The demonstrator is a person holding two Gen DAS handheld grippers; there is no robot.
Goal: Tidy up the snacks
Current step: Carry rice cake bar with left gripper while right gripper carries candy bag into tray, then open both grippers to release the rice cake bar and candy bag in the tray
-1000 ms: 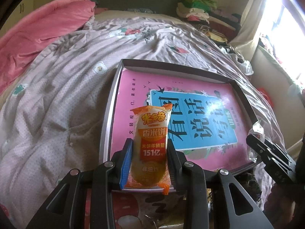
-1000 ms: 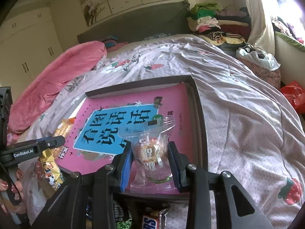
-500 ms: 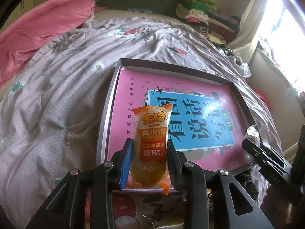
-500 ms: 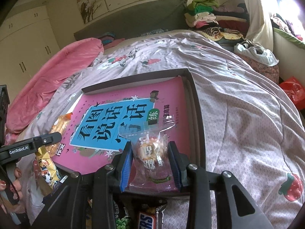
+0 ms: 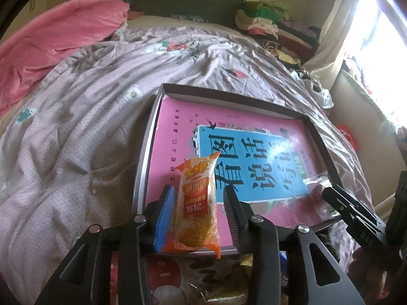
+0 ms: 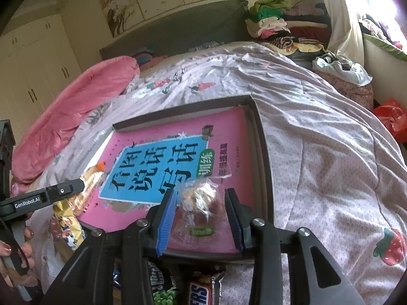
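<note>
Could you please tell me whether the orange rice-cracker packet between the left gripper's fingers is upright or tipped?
Tipped: the orange packet leans right, gaps showing beside both pads as the left gripper opens.

I'm working in a home bedroom: a bed under a rumpled lilac floral quilt (image 6: 318, 132) and dark grey padded headboard (image 6: 178, 30). Cream wardrobe doors (image 6: 33, 68) and folded clothes stacked in a pile (image 6: 272, 17) stand behind it.
</note>
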